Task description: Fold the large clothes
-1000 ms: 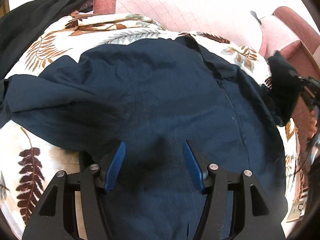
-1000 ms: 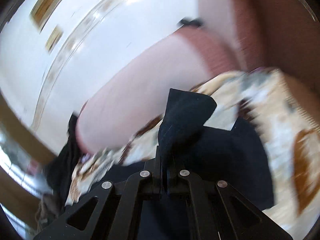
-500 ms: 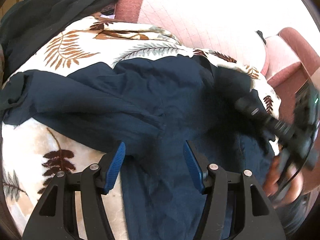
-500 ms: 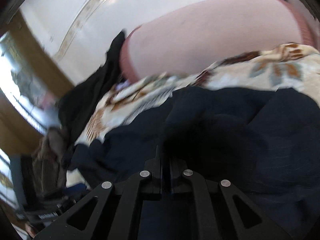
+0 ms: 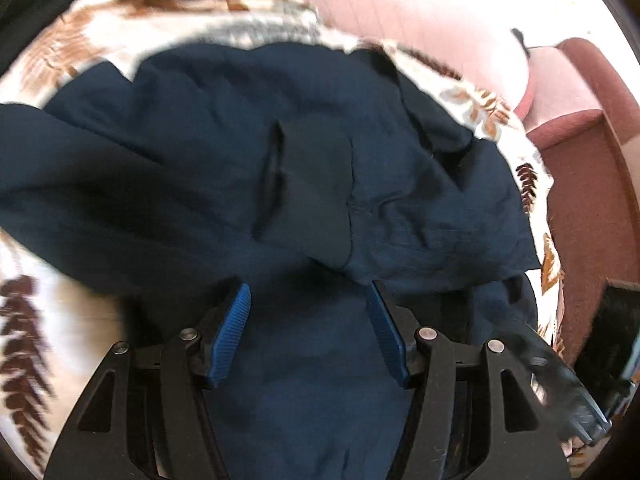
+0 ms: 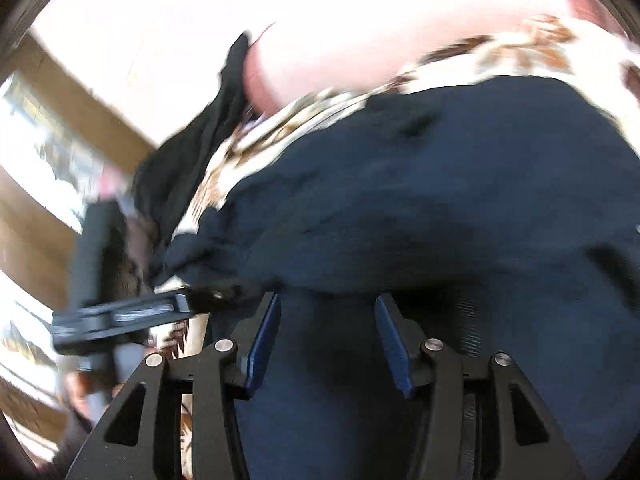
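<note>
A navy garment [image 5: 420, 208] lies spread over a leaf-print bed cover [image 5: 92, 40]. One dark flap [image 5: 316, 184] of it lies folded across its middle. My left gripper [image 5: 308, 286] hovers open just above the garment's near part, with nothing between its blue pads [image 5: 234, 332]. In the right wrist view the same navy garment [image 6: 440, 184] fills the frame, blurred. My right gripper [image 6: 327, 298] is low over it and its jaws are opening. The cloth lies under them, and no pad presses on it.
A pale pink padded backrest [image 5: 420, 8] rises behind the cover, with a dark red frame [image 5: 592, 184] at the right. A black garment [image 6: 188, 160] hangs at the cover's far left edge. The left gripper's blurred black body [image 6: 120, 312] shows at the left of the right wrist view.
My right gripper carried a held fold of the navy garment across and down onto its middle, then let go. The flap now lies there. The left gripper shifted slightly, still open.
</note>
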The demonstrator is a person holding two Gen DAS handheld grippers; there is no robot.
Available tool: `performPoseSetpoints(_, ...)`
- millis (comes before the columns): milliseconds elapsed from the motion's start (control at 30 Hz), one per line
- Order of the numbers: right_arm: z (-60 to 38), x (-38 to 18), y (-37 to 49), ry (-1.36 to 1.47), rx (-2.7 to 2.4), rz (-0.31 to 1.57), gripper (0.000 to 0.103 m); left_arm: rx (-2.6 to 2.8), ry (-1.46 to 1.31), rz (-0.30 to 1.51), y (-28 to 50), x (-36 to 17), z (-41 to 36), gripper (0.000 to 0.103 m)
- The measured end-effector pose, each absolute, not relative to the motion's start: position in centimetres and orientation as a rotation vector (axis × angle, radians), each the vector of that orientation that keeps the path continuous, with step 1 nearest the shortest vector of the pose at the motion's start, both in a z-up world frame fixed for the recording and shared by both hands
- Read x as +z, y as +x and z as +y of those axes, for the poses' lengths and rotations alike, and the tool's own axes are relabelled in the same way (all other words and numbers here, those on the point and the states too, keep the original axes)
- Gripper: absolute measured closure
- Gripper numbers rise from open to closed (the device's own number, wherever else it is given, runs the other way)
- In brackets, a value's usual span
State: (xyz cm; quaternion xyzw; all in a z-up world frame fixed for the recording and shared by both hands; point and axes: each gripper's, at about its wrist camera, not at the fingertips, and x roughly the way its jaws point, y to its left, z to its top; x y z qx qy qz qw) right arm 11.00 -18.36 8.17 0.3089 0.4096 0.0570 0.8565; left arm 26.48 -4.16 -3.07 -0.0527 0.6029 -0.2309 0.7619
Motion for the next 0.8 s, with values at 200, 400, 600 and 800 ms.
performPoseSetpoints(200, -26.4, 8.3, 6.0, 0.795, -0.017, 0.768, 0.051, -0.417, -0.266, 1.247, 28.2, -2.9, -5.2, 0.098)
performPoseSetpoints(400, -31.7, 8.5, 3.6, 0.835, -0.166, 0.662, 0.051, -0.340, -0.259, 1.013, 26.3, 2.6, -1.4, 0.098)
performPoseSetpoints(600, -35.1, 6.1, 6.7, 0.916, -0.267, 0.690, 0.048, -0.239, -0.179, 1.009, 24.9, 1.7, 2.3, 0.098)
performPoseSetpoints(800, -32.9, 3.7, 12.7, 0.856, -0.163, 0.848, 0.050, -0.226, -0.185, 1.060, 25.4, 0.4, 1.9, 0.098)
